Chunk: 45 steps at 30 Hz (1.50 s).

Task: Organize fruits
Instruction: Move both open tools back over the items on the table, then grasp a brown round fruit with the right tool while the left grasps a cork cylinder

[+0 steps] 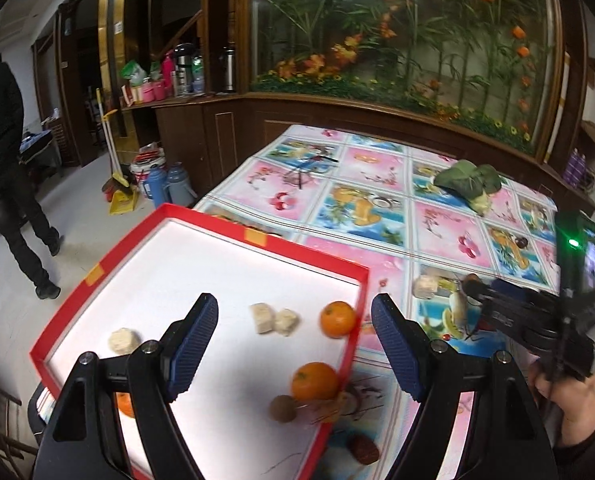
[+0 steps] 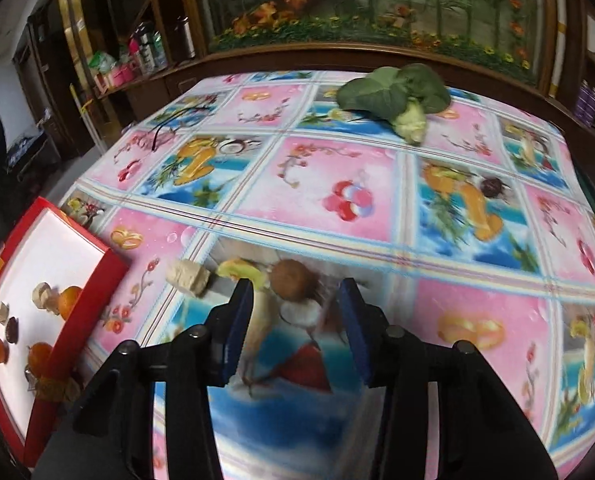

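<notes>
**Desk:** Patterned oilcloth (image 2: 337, 200) printed with fruit covers the table, glass-fronted flower display behind. Where does the fruit lie?

**Photographer:** Mostly in the red-rimmed tray (image 1: 201, 216) at the table's left edge. On its white floor lie two oranges (image 1: 337, 319) near the right wall, a brown kiwi (image 1: 282, 409) just below the nearer one, pale cut chunks (image 1: 273, 319) mid-tray and another pale piece (image 1: 124, 341) to the left. A dark red fruit (image 1: 363, 449) sits outside the tray wall.

**Desk:** And the claws?

**Photographer:** Left gripper (image 1: 293, 344) hovers over the tray, jaws wide apart, nothing between them. Right gripper (image 2: 297, 328) hangs above the cloth, jaws parted and empty; a brown round fruit (image 2: 291, 280) lies on the cloth just beyond its tips, a pale chunk (image 2: 187, 278) to its left.

**Desk:** Anything further out?

**Photographer:** Leafy greens (image 2: 393, 94) at the far side, well apart. A person in dark clothes (image 1: 1, 160) stands on the floor at left.
</notes>
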{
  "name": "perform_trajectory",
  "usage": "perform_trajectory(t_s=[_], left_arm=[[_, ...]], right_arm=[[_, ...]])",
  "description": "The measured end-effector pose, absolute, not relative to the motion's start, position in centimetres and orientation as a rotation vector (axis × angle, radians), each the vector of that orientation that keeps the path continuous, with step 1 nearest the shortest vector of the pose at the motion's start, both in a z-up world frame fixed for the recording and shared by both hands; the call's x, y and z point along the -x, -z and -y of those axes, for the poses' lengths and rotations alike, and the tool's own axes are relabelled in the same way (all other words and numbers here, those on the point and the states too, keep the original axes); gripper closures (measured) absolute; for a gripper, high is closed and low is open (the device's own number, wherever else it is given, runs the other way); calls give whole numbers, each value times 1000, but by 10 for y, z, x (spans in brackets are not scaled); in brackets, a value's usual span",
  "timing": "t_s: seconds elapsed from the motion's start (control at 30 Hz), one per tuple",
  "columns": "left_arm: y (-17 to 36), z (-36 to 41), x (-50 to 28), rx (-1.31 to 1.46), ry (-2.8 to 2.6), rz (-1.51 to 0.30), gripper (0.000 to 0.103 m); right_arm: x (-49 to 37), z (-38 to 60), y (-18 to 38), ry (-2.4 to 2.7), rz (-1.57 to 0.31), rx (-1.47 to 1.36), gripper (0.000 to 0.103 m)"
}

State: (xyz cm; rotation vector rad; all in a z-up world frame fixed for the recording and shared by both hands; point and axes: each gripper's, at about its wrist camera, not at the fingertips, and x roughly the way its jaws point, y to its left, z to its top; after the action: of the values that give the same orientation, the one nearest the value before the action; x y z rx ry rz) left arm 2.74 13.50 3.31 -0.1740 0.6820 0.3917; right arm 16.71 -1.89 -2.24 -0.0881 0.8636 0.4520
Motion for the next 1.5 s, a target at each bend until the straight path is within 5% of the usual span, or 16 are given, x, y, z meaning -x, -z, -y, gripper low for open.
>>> perform_trajectory(t_s=[0.07, 0.43, 0.6, 0.67, 0.73, 1.5], left_arm=[[-31, -133, -31, 173, -381, -685, 24], [0, -69, -107, 148, -252, -779, 25], [30, -55, -151, 120, -278, -844, 41], [39, -58, -161, 120, -290, -879, 70], [42, -63, -164, 125, -314, -875, 78], [4, -24, -71, 107, -193, -801, 78]], right_arm=[[-175, 13, 30, -441, -891, 110, 76], [-173, 71, 33, -391, -894, 40, 77], [-173, 97, 33, -386, -890, -9, 76], [-176, 101, 34, -395, -890, -34, 76], [-176, 99, 34, -408, -888, -28, 77], [-99, 108, 2, -319, -826, 52, 76]])
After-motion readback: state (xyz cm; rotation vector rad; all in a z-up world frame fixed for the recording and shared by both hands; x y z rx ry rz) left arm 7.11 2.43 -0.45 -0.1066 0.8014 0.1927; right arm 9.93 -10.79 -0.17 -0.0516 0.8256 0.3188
